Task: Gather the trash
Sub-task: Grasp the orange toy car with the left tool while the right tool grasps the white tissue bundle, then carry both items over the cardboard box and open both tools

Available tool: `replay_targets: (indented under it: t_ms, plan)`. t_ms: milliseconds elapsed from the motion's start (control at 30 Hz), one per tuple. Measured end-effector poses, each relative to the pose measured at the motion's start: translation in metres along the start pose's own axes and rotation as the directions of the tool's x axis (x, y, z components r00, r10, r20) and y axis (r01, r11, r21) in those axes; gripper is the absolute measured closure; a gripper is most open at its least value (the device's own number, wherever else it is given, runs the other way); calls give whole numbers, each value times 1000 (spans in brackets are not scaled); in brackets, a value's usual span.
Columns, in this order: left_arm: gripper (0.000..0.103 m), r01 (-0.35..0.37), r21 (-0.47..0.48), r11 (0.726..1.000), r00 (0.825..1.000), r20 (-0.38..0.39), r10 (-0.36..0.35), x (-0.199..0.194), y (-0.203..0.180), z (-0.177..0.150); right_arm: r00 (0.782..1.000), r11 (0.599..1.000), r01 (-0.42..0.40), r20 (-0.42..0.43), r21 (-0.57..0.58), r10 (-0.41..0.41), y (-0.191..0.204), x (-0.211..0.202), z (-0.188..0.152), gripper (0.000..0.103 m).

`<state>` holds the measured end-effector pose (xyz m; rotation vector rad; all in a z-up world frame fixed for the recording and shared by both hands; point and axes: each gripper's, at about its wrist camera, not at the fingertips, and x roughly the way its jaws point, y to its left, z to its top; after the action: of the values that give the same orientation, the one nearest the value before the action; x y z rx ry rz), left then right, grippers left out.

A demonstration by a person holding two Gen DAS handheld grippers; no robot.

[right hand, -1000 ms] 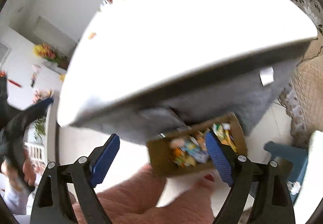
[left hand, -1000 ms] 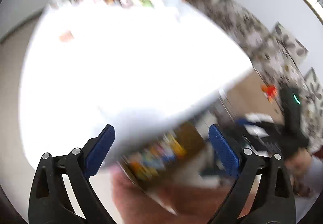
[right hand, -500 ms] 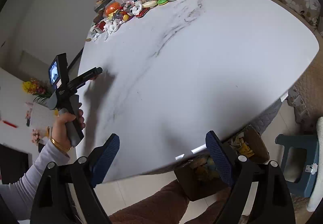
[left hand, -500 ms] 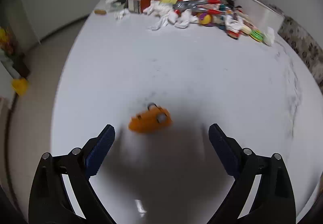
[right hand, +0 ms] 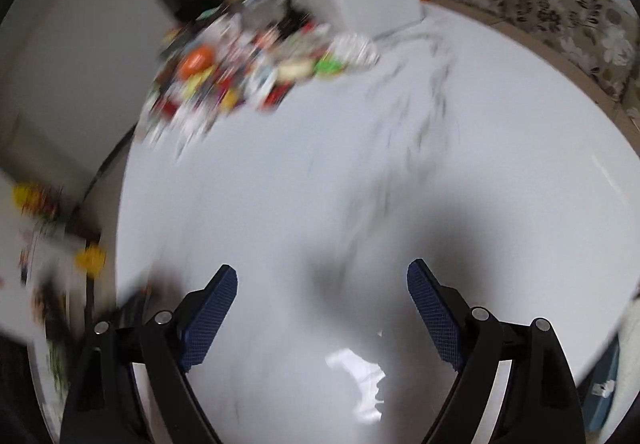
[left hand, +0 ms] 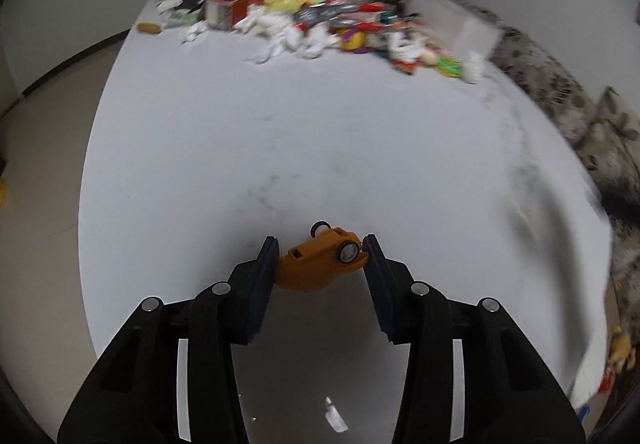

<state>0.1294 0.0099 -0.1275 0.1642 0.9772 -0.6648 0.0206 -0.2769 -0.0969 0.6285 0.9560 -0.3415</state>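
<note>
An orange toy car (left hand: 320, 258) lies tipped on its side on the white marble table (left hand: 280, 132), wheels showing. My left gripper (left hand: 322, 250) has closed in on it, and both pads touch its ends. My right gripper (right hand: 322, 288) is open and empty, low over the bare near part of the table (right hand: 360, 180). A heap of wrappers, crumpled tissues and small toys (left hand: 320, 20) lies along the far edge; it also shows blurred in the right wrist view (right hand: 256, 72).
A white box (right hand: 364, 0) stands at the far edge beside the heap. A floral sofa (left hand: 580, 124) runs along the table's right side. A cardboard box with trash (left hand: 616, 364) peeks out below the table's right edge. Yellow flowers (right hand: 90, 258) stand on the left.
My left gripper has moved forward to the orange car and closed from wide open onto it. My right gripper has swung up over the table; its view is motion-blurred.
</note>
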Motion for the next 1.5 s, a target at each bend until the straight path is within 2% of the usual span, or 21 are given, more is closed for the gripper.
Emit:
replay_targets:
  t_ms: [67, 133, 200, 267, 400, 433, 533, 567, 600, 700, 833, 1000, 1133, 1200, 1300, 1500]
  plan:
    - [60, 38, 27, 999, 999, -2, -38, -9, -8, -7, 999, 997, 31, 25, 68, -33, -5, 28, 43, 18]
    - [60, 67, 48, 997, 998, -16, -66, -16, -15, -13, 994, 987, 103, 16, 121, -105, -10, 57, 80, 17]
    - [60, 103, 61, 993, 994, -26, -102, -24, -20, -19, 989, 974, 137, 22, 180, -144, -15, 86, 119, 18]
    - [60, 119, 70, 990, 992, -43, -116, -28, -22, -23, 988, 961, 132, 42, 242, -146, -18, 103, 146, 18]
    - [60, 158, 27, 987, 986, -66, -156, -32, -20, -29, 991, 918, 97, 44, 385, -123, -30, 136, 184, 19]
    - [60, 154, 20, 988, 986, -66, -153, -32, -19, -29, 992, 907, 96, 34, 410, -120, -33, 144, 191, 23]
    - [60, 139, -3, 990, 988, -63, -139, -30, -15, -27, 994, 893, 98, 4, 440, -111, -39, 162, 201, 60]
    - [60, 129, -12, 992, 990, -60, -130, -29, -13, -25, 995, 889, 84, 5, 450, -97, -41, 162, 202, 62]
    - [60, 121, -15, 993, 991, -58, -122, -29, -12, -23, 996, 890, 77, 13, 449, -93, -42, 159, 201, 70]
    - [60, 113, -28, 993, 992, -48, -114, -30, -12, -17, 995, 922, 74, 38, 381, -95, -36, 139, 196, 72]
    - [60, 92, -7, 996, 996, -14, -92, -43, -23, -11, 995, 971, -11, 97, 238, -13, -24, 83, 172, 72]
    - [60, 86, -49, 995, 996, 12, -85, -59, -44, -15, 988, 990, -129, 98, 55, 123, -17, 14, 115, 72]
    - [60, 40, -103, 994, 999, 29, -38, -77, -71, -32, 981, 981, -182, 64, -62, 186, -21, -30, 63, 72]
    - [60, 4, -131, 991, 999, 41, 1, -89, -89, -44, 975, 970, -217, 32, -114, 221, -27, -55, 27, 72]
    - [60, -14, -158, 987, 999, 50, 22, -102, -114, -62, 964, 945, -263, -20, -196, 264, -41, -89, -30, 72]
    - [60, -58, -152, 987, 997, 35, 64, -122, -181, -115, 953, 905, -304, -104, -297, 286, -86, -132, -118, 72]
